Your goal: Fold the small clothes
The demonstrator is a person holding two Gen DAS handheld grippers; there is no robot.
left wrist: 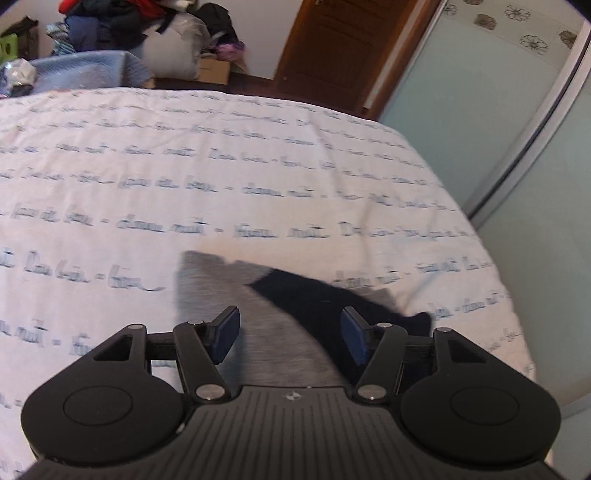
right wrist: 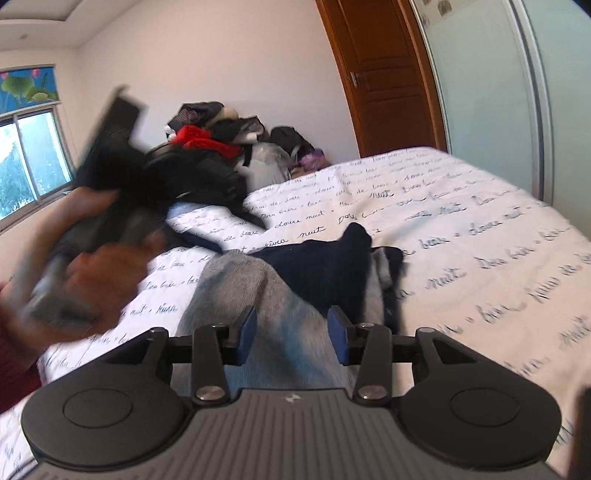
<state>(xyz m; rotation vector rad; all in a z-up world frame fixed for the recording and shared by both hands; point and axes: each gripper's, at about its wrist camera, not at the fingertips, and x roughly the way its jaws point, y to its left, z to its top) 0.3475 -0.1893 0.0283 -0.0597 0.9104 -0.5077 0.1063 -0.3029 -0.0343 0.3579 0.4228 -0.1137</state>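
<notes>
On a bed (left wrist: 258, 177) spread with a white cover printed in rows of dark script, a small grey-and-navy garment (left wrist: 295, 295) lies near the front edge, its navy part folded across the grey. Seen from the left wrist camera, the left tongs (left wrist: 290, 334) hover just above the grey cloth — their blue-padded fingers (left wrist: 225, 338) stand wide apart with nothing between them but the fabric below. Beyond the far edge of the bed on that side sit a blue bin (left wrist: 92, 68) and a heap of clothes (left wrist: 122, 26) against the wall, with a wooden door (left wrist: 340, 48) and a frosted sliding panel (left wrist: 498, 110) to the right. From the right wrist camera, the person's left hand (right wrist: 96, 273), blurred by motion, grips the handle of the other tool at the left of the frame, near a window (right wrist: 29, 162) under a flowered blind. The garment (right wrist: 295, 280) stretches ahead at centre, grey toward the camera and navy beyond it — a crumpled end lies to the right. The right tongs (right wrist: 291, 334) are poised over the grey part, fingers (right wrist: 338, 338) set apart and holding nothing. Whether either pair touches the cloth cannot be told.
</notes>
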